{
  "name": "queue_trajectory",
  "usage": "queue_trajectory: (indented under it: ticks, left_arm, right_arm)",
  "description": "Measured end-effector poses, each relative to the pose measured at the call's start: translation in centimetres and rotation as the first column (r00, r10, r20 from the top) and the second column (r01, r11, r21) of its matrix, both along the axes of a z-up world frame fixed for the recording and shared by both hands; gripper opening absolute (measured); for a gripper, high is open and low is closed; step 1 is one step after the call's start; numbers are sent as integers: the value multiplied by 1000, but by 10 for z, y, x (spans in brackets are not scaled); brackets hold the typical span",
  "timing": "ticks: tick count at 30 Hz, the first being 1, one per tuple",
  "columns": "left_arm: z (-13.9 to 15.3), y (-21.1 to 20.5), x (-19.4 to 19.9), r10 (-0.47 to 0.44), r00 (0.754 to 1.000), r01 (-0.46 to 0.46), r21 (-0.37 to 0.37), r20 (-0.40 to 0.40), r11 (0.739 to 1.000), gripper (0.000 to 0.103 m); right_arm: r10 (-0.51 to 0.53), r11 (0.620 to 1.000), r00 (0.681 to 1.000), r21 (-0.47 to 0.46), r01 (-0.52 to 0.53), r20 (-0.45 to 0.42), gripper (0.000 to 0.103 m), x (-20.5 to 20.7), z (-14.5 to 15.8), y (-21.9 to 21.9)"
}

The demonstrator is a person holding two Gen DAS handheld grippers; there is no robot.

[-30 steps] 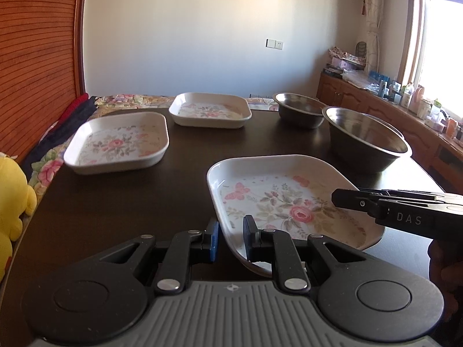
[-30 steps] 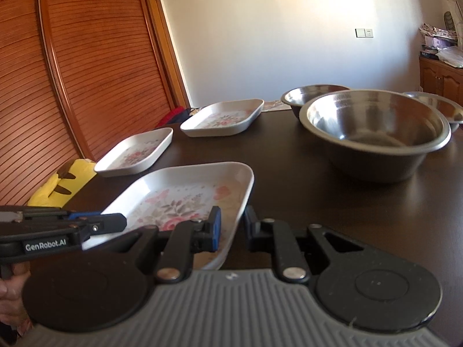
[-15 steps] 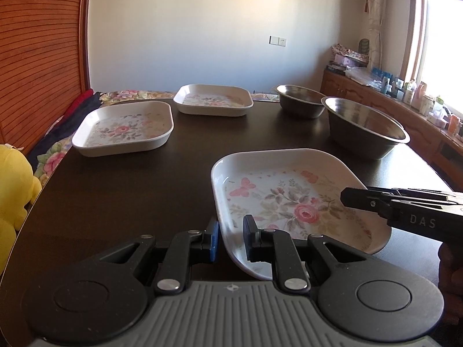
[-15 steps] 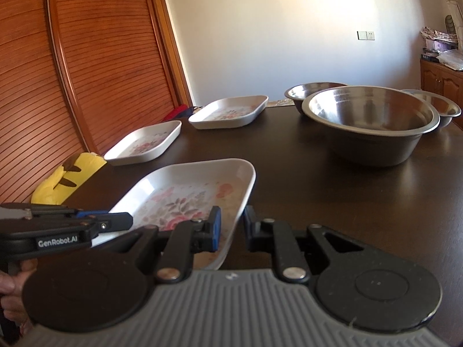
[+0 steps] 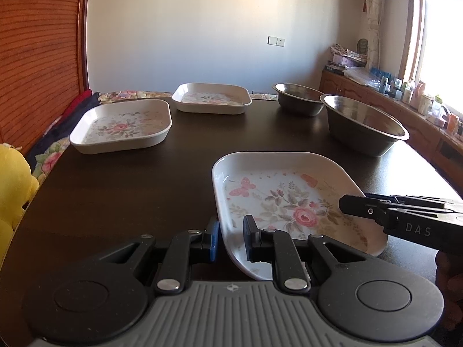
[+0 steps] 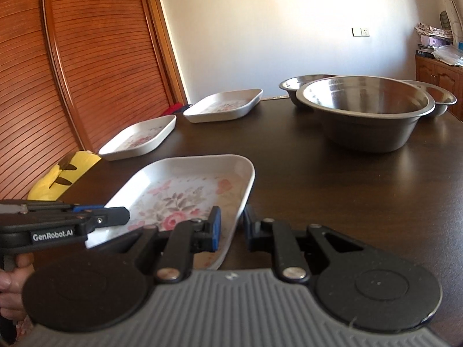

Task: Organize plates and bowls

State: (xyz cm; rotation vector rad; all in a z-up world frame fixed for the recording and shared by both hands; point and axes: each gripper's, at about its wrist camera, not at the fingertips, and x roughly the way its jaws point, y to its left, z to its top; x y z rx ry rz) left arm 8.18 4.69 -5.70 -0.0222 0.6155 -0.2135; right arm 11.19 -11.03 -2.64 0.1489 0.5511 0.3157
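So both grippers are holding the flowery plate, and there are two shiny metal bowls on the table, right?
Not quite. There are three metal bowls, not two. The right wrist view shows a big bowl in front, with one smaller bowl behind its left and another behind its right. Both grippers do hold the flowery plate.

On the table [image 5: 130, 190], the near plate [image 5: 277, 179] lies before two plates [image 5: 121, 125] leftward, bowls [image 5: 361, 127] rightward.

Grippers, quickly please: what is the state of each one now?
Left gripper: closed on the near flowered plate's left rim.
Right gripper: closed on the same plate's right rim.
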Motion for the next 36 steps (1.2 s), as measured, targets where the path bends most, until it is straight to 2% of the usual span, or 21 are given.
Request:
queue_trajectory:
  ticks: [8, 10, 12, 14, 16, 20, 21, 25, 36]
  left_arm:
    - [7, 7, 1, 21, 1000, -21, 1, 10, 1000, 20]
    - [10, 9, 1, 25, 1000, -25, -1, 12, 1000, 28]
    - [13, 11, 1, 23, 1000, -23, 0, 16, 1000, 43]
    - [15, 13, 1, 22, 1000, -22, 3, 21, 1000, 50]
    - [19, 14, 1, 23, 999, -23, 4, 27, 1000, 62]
    - [28, 14, 0, 18, 999, -19, 16, 49, 1000, 94]
    - [30, 14, 0, 19, 998, -21, 23, 56, 1000, 98]
    - [36, 14, 6, 36, 998, -39, 48, 50, 998, 103]
    - [39, 21, 22, 94, 996, -94, 113, 3, 989, 103]
  right_arm:
    - [-25, 999, 1000, 30, 25, -10, 20, 2, 0, -7]
    - [-29, 999, 1000, 40, 29, -4, 20, 2, 2, -10]
    - [-29, 999, 1000, 46, 29, 9, 20, 0, 6, -13]
    - [-30, 998, 999, 49, 29, 23, 20, -1, 11, -14]
    - [-35, 998, 999, 49, 33, 38, 20, -1, 16, -16]
    - [-32, 999, 997, 42, 29, 73, 21, -1, 27, -17]
    - [-30, 999, 996, 42, 26, 80, 21, -1, 29, -17]
    - [-19, 999, 995, 47, 14, 99, 27, 1, 34, -17]
    - [25, 999, 994, 27, -28, 107, 27, 12, 38, -9]
